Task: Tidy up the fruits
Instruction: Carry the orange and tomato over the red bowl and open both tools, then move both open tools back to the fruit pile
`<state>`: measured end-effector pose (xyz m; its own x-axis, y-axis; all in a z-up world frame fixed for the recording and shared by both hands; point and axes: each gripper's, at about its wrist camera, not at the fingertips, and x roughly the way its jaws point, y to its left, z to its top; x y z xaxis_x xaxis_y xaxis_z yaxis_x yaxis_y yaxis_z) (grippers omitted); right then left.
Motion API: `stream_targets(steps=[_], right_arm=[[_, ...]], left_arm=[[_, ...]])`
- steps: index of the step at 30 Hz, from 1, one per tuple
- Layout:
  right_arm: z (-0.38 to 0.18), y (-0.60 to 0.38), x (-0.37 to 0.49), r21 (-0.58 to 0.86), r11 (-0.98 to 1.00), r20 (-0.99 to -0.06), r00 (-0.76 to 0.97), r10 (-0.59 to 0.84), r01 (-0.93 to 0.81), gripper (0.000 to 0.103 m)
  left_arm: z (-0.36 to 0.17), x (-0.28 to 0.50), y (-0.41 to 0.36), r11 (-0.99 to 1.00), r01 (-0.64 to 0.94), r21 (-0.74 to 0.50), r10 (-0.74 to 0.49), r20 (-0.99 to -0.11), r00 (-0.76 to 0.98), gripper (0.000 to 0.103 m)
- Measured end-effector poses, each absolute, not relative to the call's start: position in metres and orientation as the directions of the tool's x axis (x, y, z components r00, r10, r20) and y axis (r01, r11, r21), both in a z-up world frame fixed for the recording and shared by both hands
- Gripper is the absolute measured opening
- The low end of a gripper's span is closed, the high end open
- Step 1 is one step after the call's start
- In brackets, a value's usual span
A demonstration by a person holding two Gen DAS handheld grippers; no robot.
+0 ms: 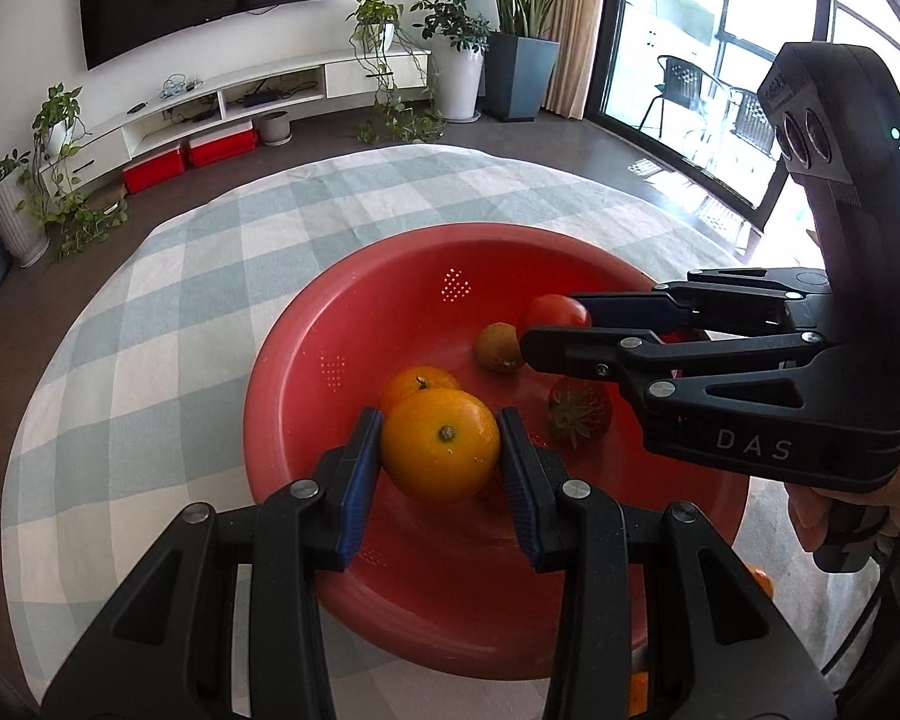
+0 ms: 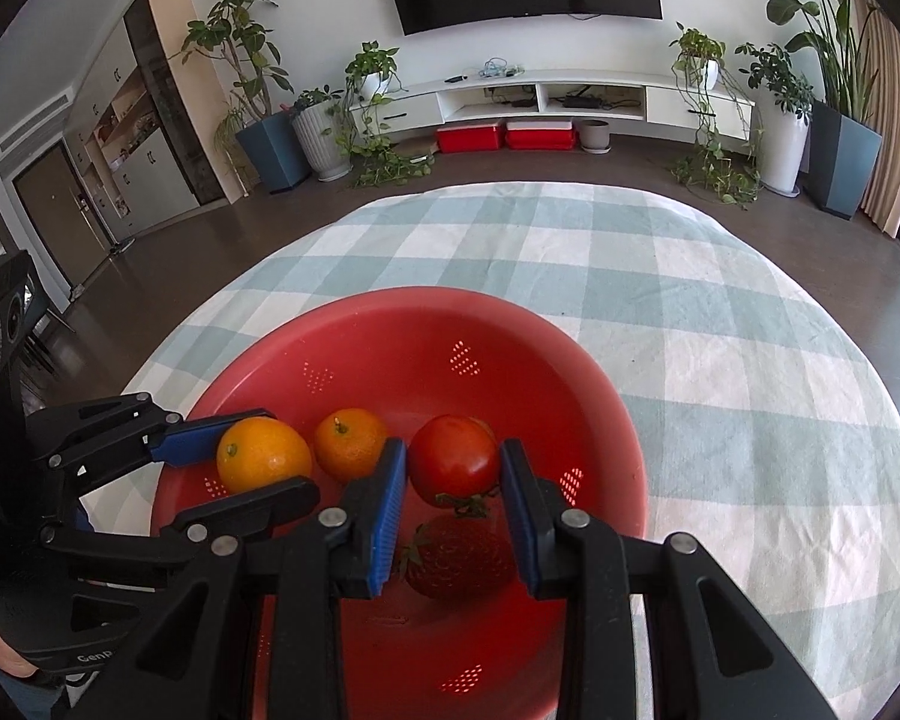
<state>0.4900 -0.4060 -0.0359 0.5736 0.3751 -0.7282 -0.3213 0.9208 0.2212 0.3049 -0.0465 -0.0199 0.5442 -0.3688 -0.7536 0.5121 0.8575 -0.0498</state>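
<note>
Red colander (image 2: 600,396); two orange oranges (image 1: 441,444); red tomato (image 2: 453,459); green-white checked tablecloth (image 2: 720,312); blue-padded jaws.

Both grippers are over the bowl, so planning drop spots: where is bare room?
Free: the far half of the red bowl, beyond the fruit, and the checked cloth behind and right of the bowl. Crowded: the near half, where left gripper holds an orange, right gripper a tomato, above a strawberry.

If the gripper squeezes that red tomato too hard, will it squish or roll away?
The tomato looks smooth and glossy, so it may be a bit slippery between the right gripper pads. It is round, so if let go it would probably roll down the curved red colander toward the strawberry. Its thin-looking skin suggests a hard squeeze could bruise it.
</note>
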Motion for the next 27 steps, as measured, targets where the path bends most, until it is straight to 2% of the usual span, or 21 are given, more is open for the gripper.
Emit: stream_targets(steps=[8, 13, 21, 24, 25, 27], right_arm=[[-0.037, -0.401, 0.489, 0.168, 0.927, -0.735, 0.584, 0.344, -0.334, 0.034], [-0.038, -0.398, 0.488, 0.146, 0.929, -0.739, 0.586, 0.331, -0.341, 0.035], [-0.038, -0.399, 0.488, 0.161, 0.928, -0.737, 0.584, 0.339, -0.336, 0.035], [-0.038, -0.4, 0.487, 0.168, 0.927, -0.737, 0.581, 0.344, -0.335, 0.035], [-0.037, -0.4, 0.487, 0.166, 0.928, -0.736, 0.584, 0.343, -0.335, 0.036], [-0.035, -0.403, 0.486, 0.17, 0.928, -0.726, 0.594, 0.346, -0.332, 0.046]], left_arm=[[-0.02, 0.305, -0.047, 0.856, 0.516, -0.049, -0.371, -0.752, 0.545, 0.037], [-0.018, 0.304, -0.046, 0.858, 0.511, -0.046, -0.372, -0.742, 0.557, 0.051], [-0.005, 0.299, -0.036, 0.867, 0.494, -0.062, -0.387, -0.708, 0.591, 0.051], [0.003, 0.298, -0.026, 0.879, 0.471, -0.075, -0.388, -0.687, 0.615, 0.059], [0.005, 0.298, -0.022, 0.884, 0.461, -0.08, -0.387, -0.68, 0.622, 0.06], [0.01, 0.298, -0.015, 0.892, 0.443, -0.09, -0.384, -0.666, 0.64, 0.063]])
